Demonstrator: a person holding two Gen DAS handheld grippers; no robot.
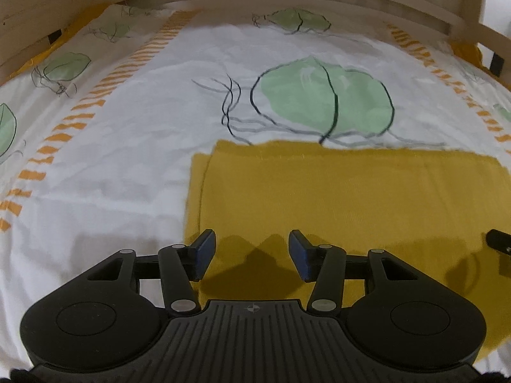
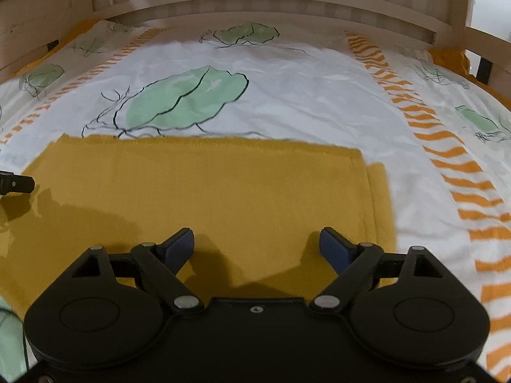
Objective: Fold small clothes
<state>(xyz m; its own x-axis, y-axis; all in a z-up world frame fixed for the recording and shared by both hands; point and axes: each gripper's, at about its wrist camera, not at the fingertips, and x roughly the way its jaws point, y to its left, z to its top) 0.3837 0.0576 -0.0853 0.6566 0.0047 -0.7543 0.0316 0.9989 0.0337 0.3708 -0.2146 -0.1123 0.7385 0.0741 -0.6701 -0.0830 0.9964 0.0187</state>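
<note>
A mustard-yellow cloth [image 1: 335,198] lies flat on the bed, folded into a wide rectangle with a lower layer showing at its left edge. It also shows in the right wrist view [image 2: 207,191], with a lower layer at its right edge. My left gripper [image 1: 252,252] is open and empty above the cloth's near left part. My right gripper [image 2: 257,247] is open and empty above the cloth's near right part. The right gripper's finger [image 1: 498,239] shows at the right edge of the left wrist view. The left gripper's finger [image 2: 19,185] shows at the left edge of the right wrist view.
The bed has a white sheet [image 1: 191,63] printed with green leaves and orange dashed stripes [image 2: 447,156]. A pale wooden headboard [image 2: 255,3] and side rails stand at the far end. A yellow underlayer [image 1: 466,48] peeks out at the far corners.
</note>
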